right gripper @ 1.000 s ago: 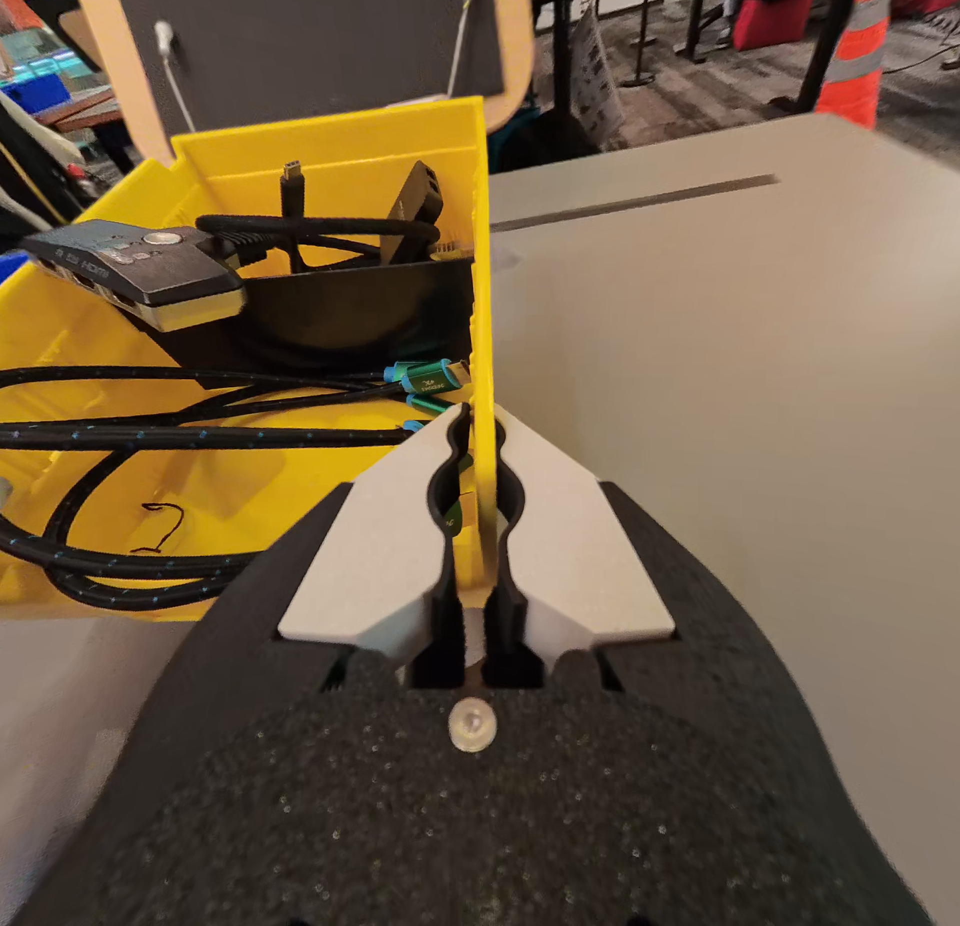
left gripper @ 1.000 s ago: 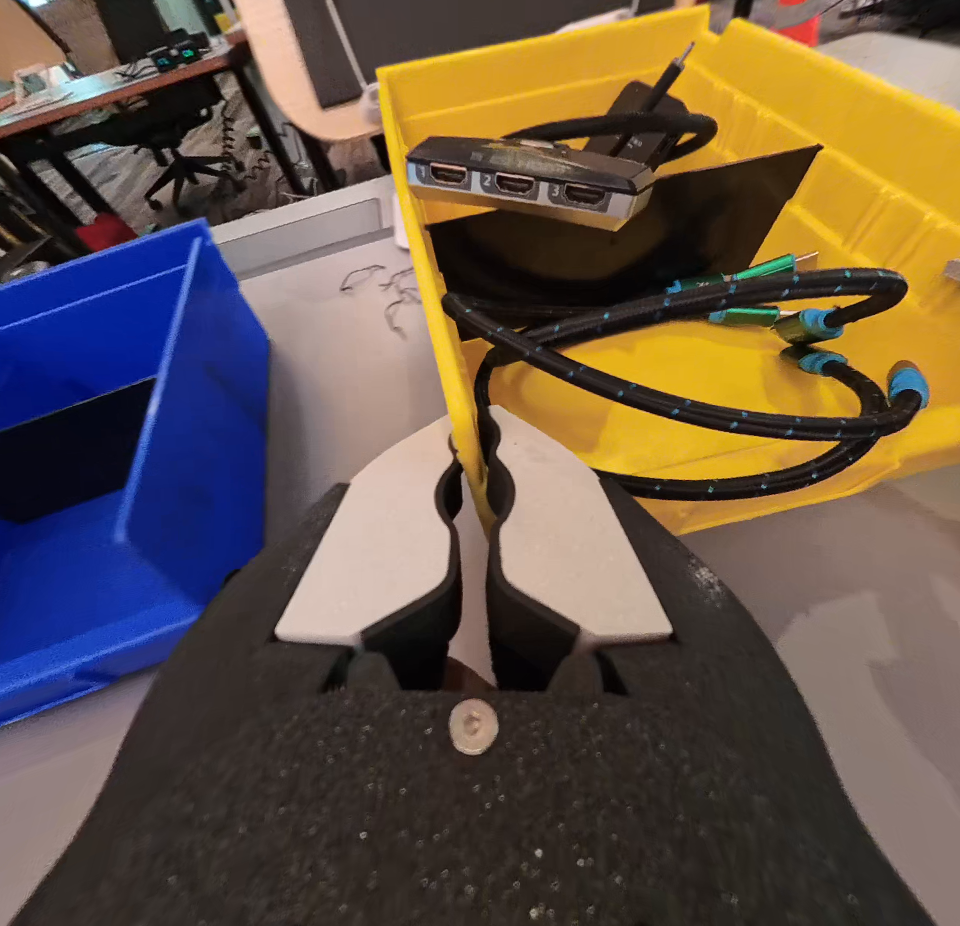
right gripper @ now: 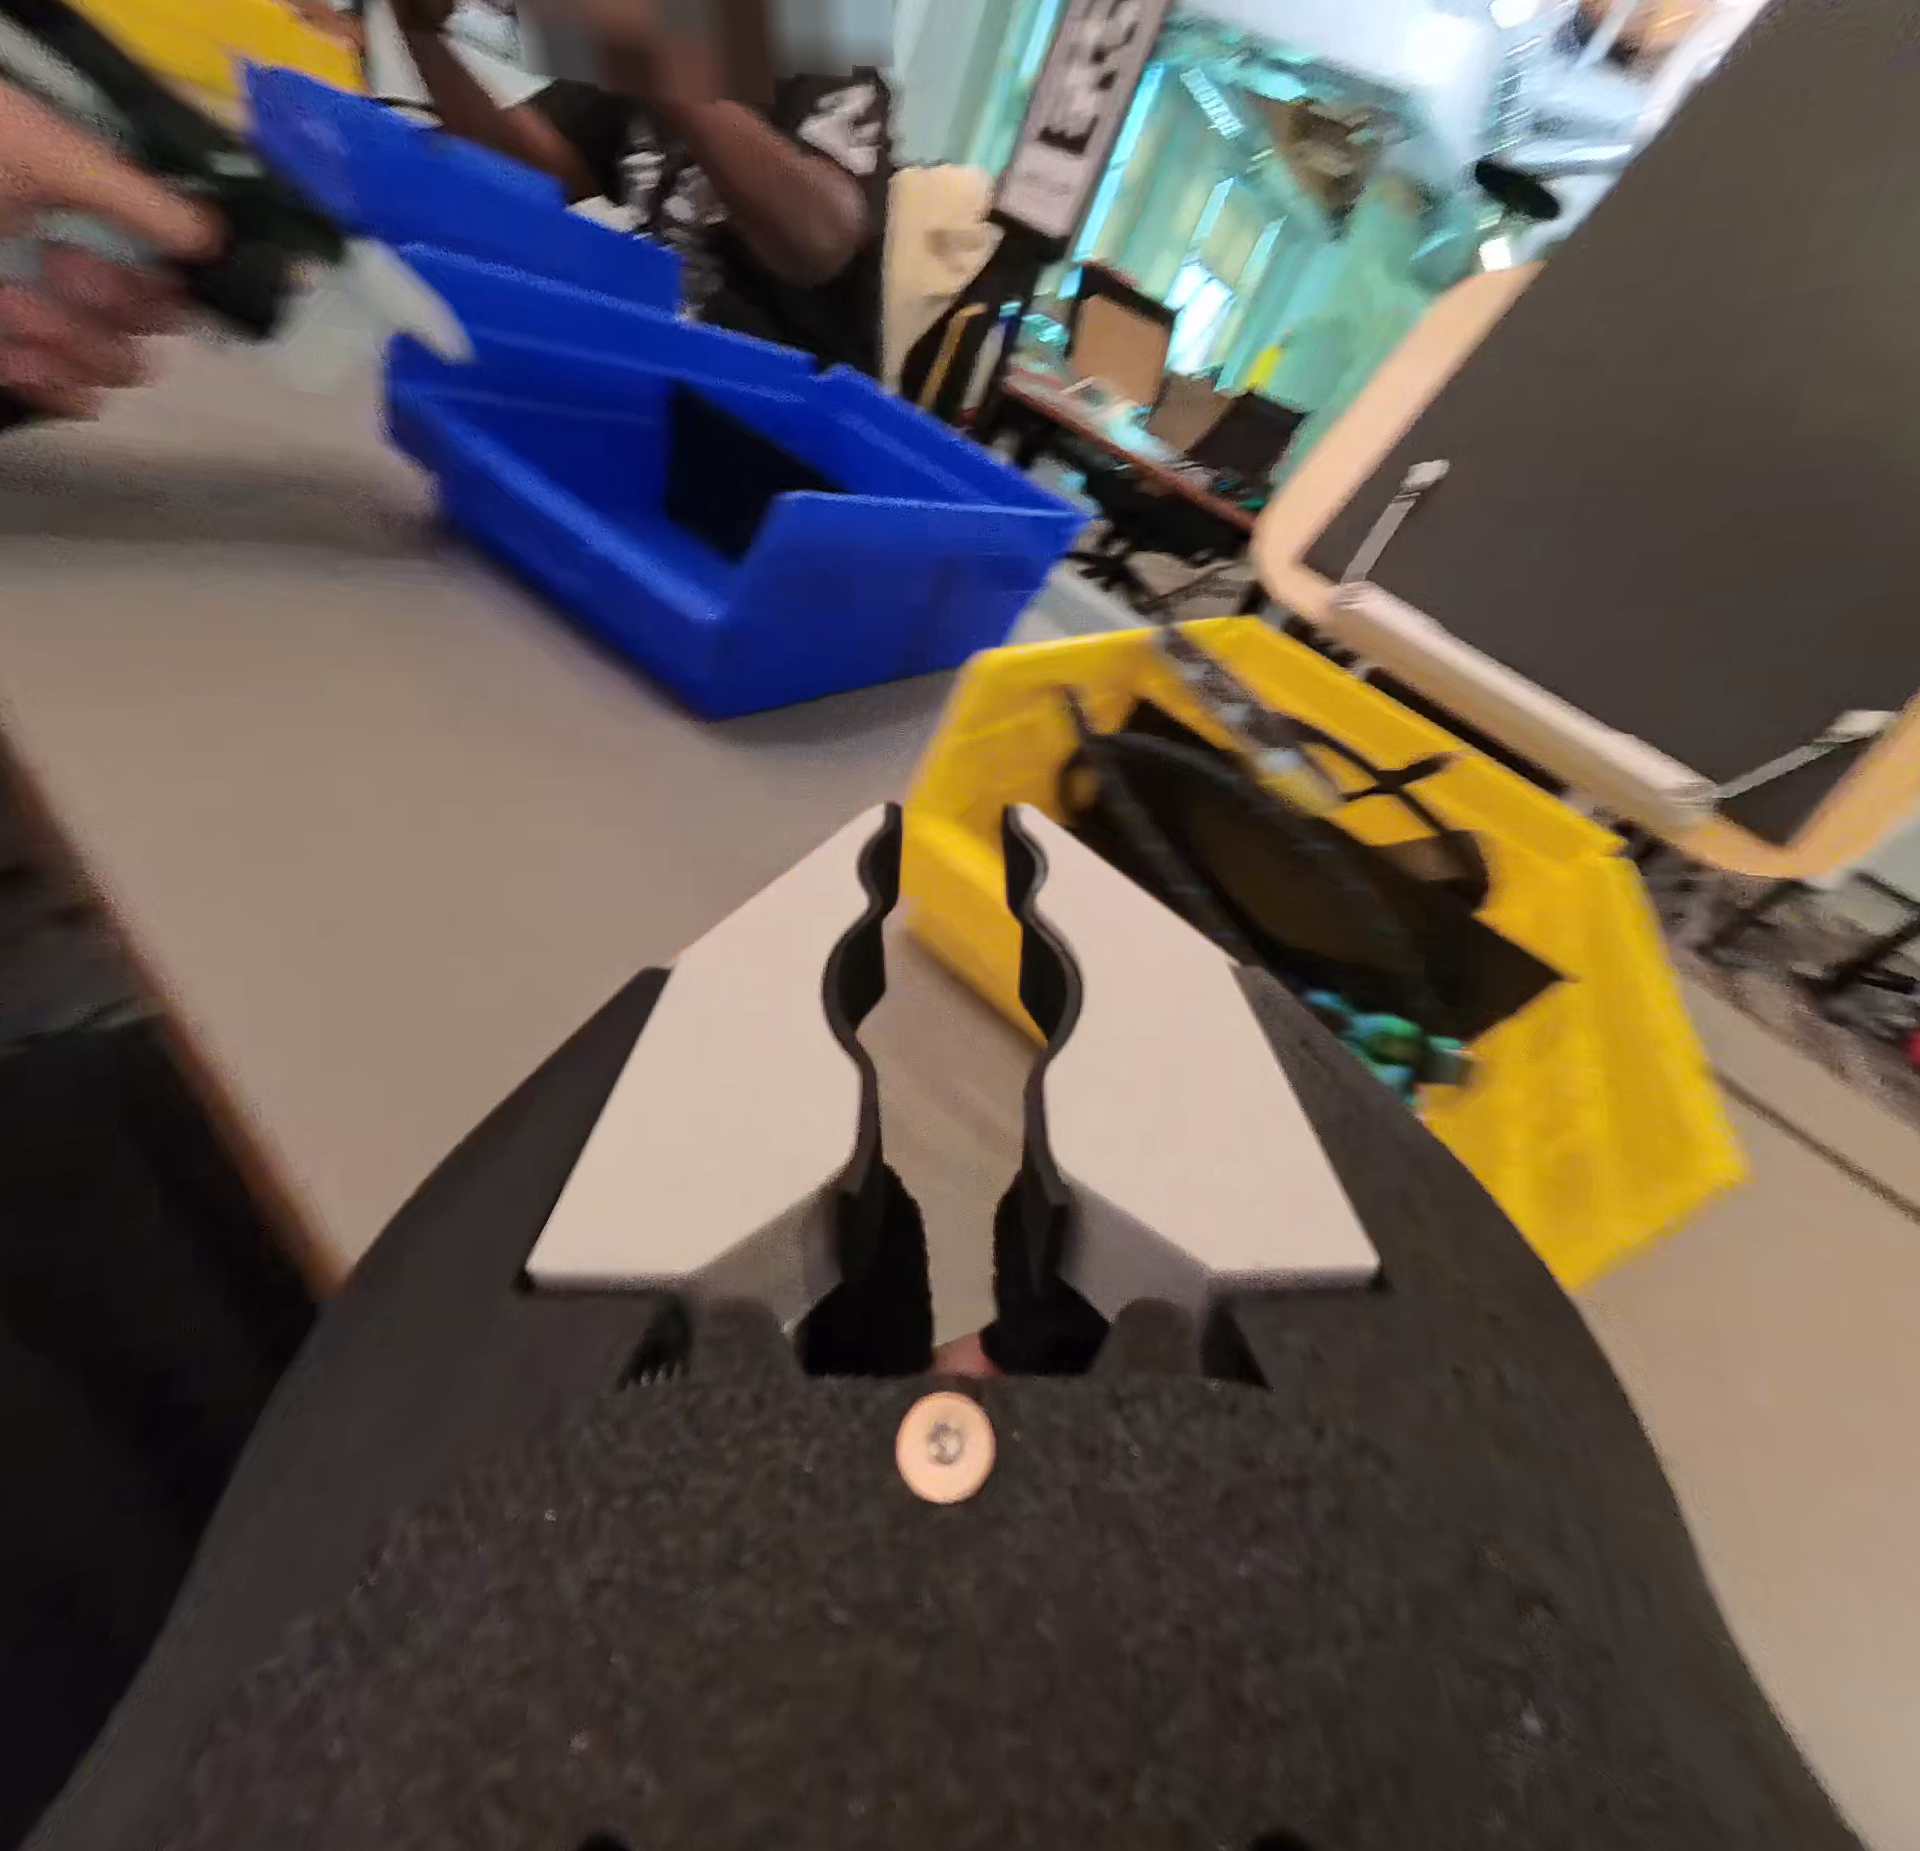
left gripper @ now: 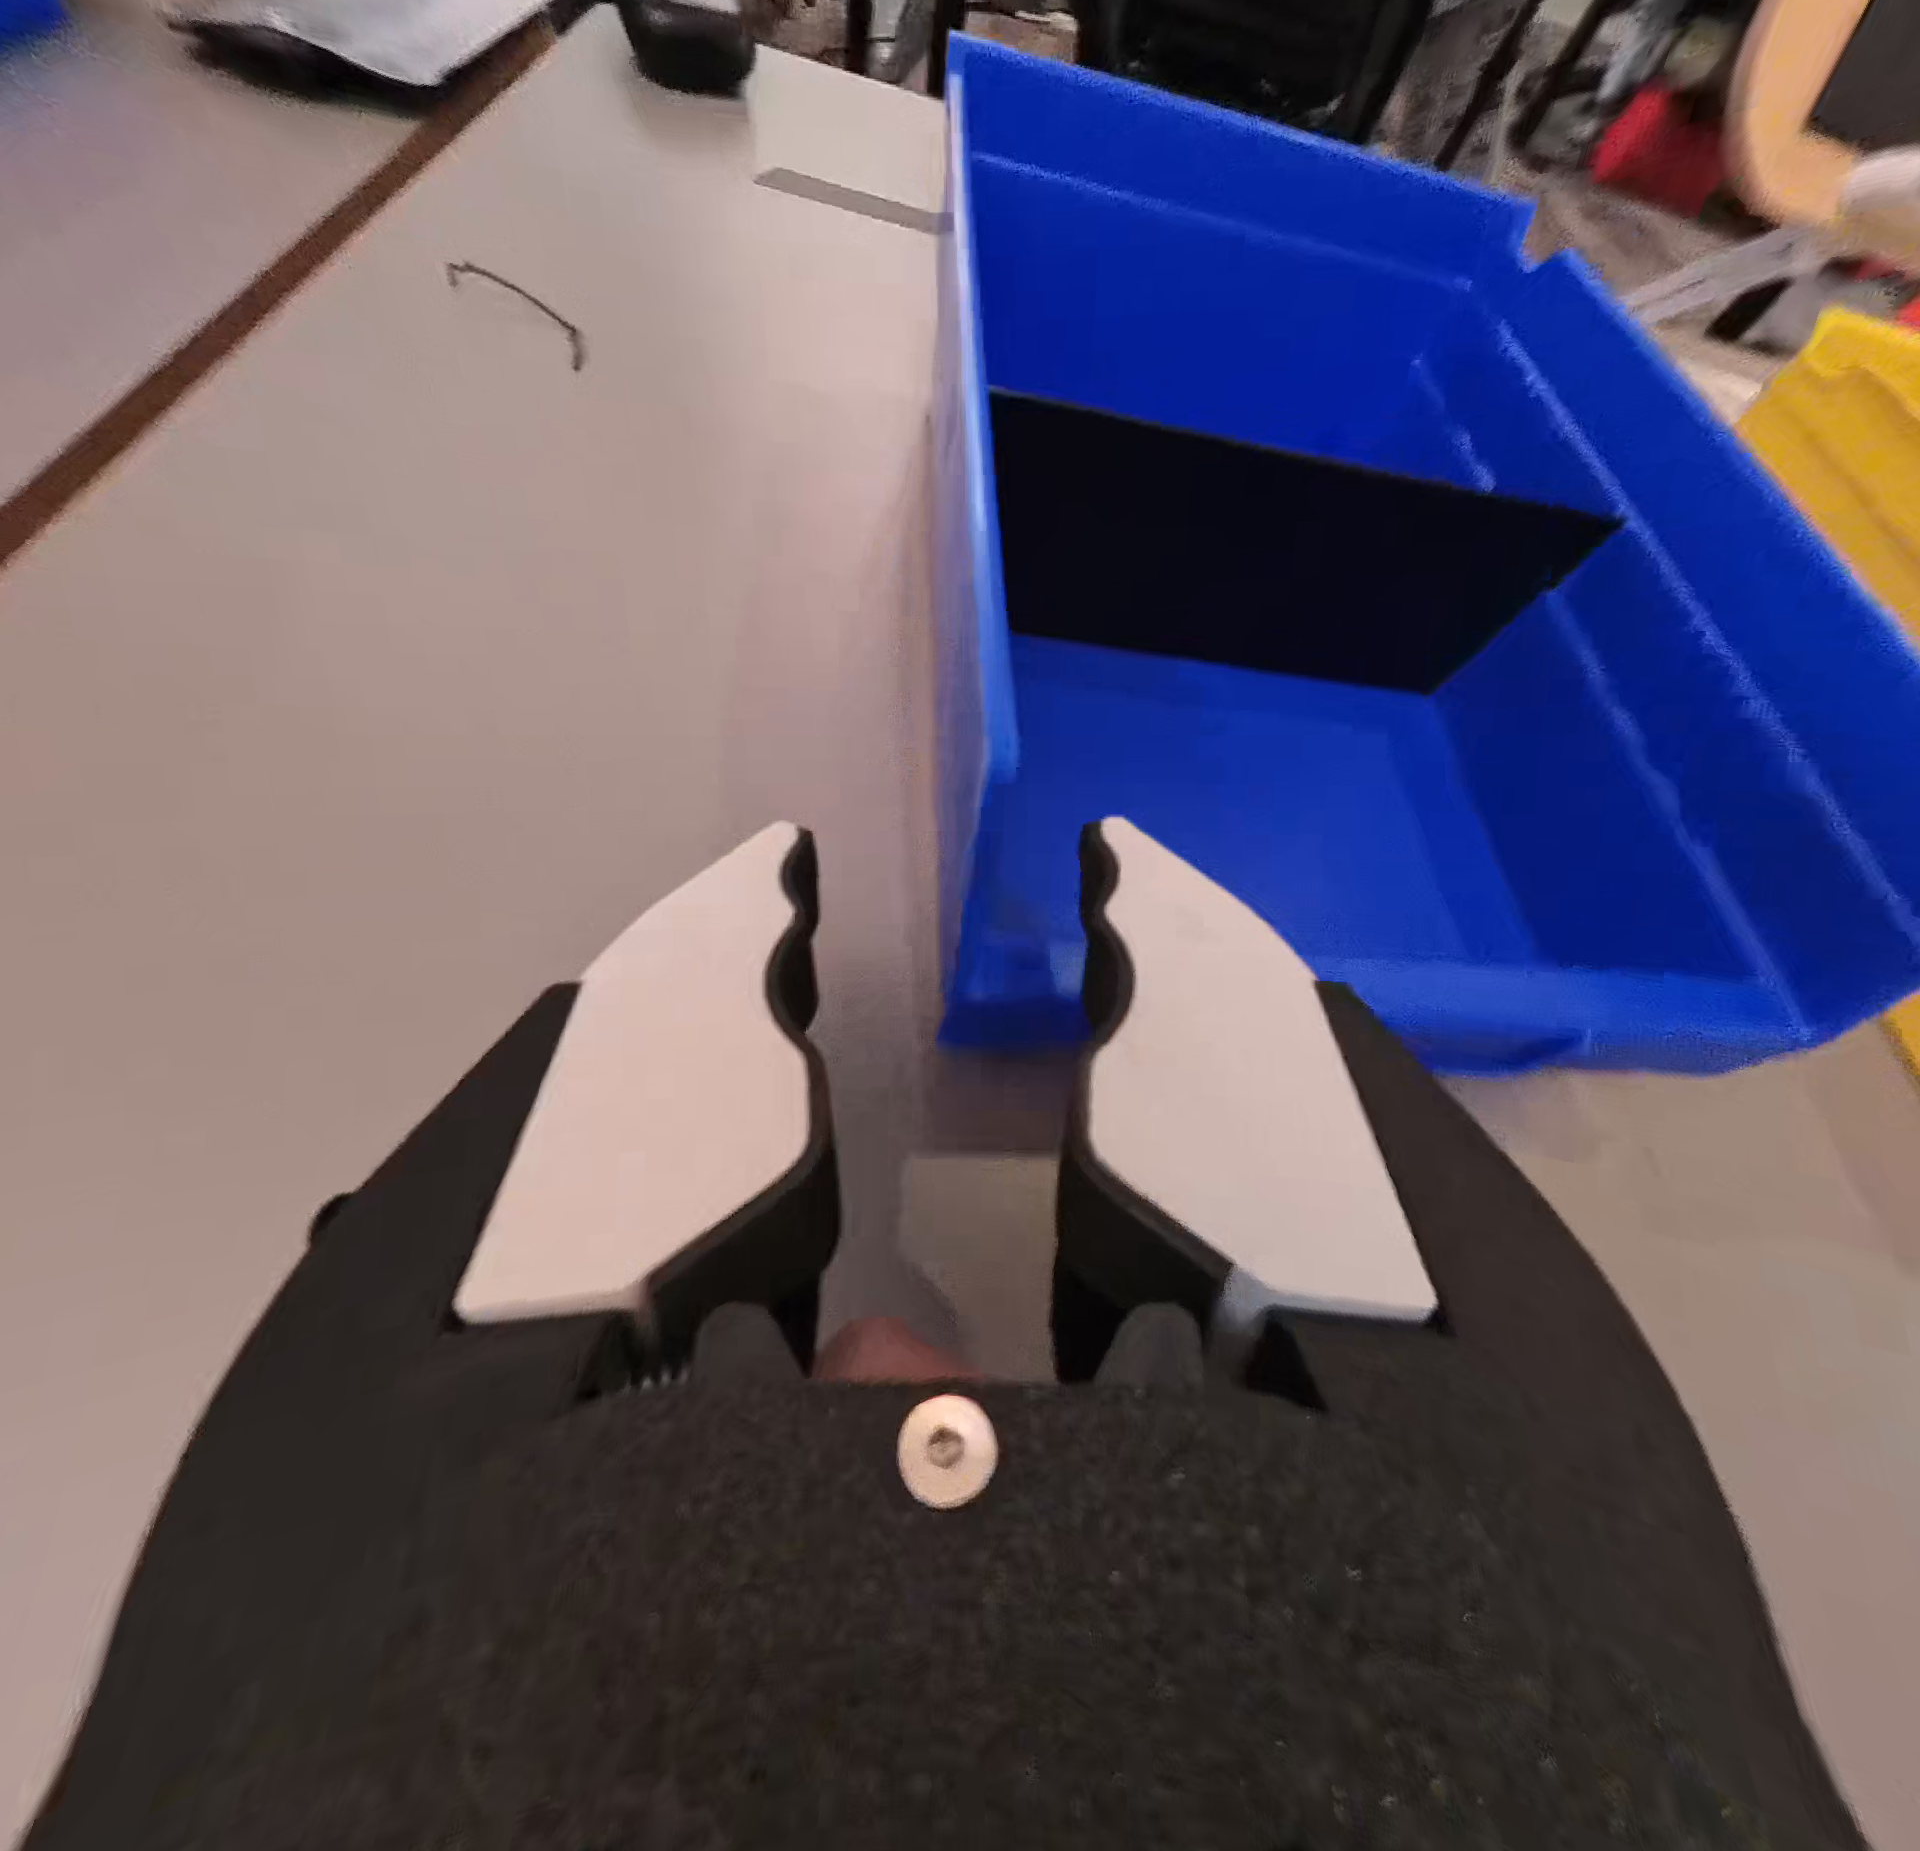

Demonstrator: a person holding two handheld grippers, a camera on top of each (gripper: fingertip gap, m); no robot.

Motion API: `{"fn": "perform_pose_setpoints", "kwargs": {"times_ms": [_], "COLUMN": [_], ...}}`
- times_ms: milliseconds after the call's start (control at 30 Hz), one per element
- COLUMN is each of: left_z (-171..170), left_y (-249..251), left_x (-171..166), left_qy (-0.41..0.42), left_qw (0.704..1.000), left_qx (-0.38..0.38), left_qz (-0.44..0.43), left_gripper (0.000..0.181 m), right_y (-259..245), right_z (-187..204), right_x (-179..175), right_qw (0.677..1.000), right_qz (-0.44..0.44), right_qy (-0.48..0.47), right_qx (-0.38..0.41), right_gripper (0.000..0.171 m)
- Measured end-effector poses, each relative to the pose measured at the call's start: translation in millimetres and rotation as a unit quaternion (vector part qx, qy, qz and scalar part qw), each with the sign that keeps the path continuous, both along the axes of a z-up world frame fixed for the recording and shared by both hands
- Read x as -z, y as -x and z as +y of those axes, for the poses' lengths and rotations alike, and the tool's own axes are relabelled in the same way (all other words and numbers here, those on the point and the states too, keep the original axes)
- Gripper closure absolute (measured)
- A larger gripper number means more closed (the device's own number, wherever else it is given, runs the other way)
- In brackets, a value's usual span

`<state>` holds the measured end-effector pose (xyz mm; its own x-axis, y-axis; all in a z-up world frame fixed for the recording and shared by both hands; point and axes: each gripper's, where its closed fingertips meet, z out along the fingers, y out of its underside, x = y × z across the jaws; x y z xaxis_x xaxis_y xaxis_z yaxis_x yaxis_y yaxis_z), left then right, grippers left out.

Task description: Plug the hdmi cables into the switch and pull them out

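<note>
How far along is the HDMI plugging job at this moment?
Nothing looks plugged yet. The cables lie in the yellow bin; the blue bin holds only its black divider. Both the left tool and right tool are open and empty. All plugging and unplugging remains.

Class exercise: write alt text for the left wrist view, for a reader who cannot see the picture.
An open, empty left hand-held gripper hovers over a grey table just before the near corner of a blue bin, whose near compartment is empty in front of a black divider. A yellow bin's edge shows at far right.
</note>
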<state>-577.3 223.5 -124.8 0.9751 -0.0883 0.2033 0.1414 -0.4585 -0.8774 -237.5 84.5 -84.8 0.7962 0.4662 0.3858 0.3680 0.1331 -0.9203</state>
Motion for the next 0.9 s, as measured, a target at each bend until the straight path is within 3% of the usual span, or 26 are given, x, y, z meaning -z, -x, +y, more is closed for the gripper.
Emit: {"fn": "perform_pose_setpoints", "kwargs": {"times_ms": [67,133,200,467,567,667,700,800,900], "left_z": [18,29,33,-1,-3,-3,-4,-4,-3], "left_y": [-2,-11,-8,-20,-22,-22,-22,-23,-23], "left_x": [-3,4,4,8,8,7,7,7,5], "left_qy": [-0.006,0.003,0.004,0.044,0.046,0.042,0.040,0.031,0.012], "left_qw": [1.000,0.998,0.999,0.994,0.995,0.995,0.996,0.997,0.998], "left_qx": [0.016,0.063,0.048,0.011,-0.001,0.002,0.004,0.008,0.015], "left_qz": [-0.018,-0.006,-0.020,0.097,0.090,0.086,0.084,0.075,0.067], "left_gripper": [0.143,0.171,0.173,0.178,0.178,0.178,0.178,0.177,0.178], "right_y": [35,68,86,114,126,120,117,124,124], "right_z": [-20,-38,-38,60,97,130,139,148,148], "right_x": [20,42,51,19,29,31,35,46,45], "right_qw": [0.998,0.991,0.988,0.977,0.968,0.960,0.957,0.948,0.945], "right_qz": [0.007,0.009,0.014,0.111,0.097,0.097,0.092,0.105,0.107], "right_qy": [0.042,0.103,0.133,0.179,0.210,0.200,0.199,0.237,0.243], "right_qx": [-0.041,-0.082,-0.082,0.042,0.095,0.169,0.192,0.185,0.192], "right_gripper": [0.151,0.150,0.149,0.141,0.131,0.131,0.133,0.166,0.167]}}
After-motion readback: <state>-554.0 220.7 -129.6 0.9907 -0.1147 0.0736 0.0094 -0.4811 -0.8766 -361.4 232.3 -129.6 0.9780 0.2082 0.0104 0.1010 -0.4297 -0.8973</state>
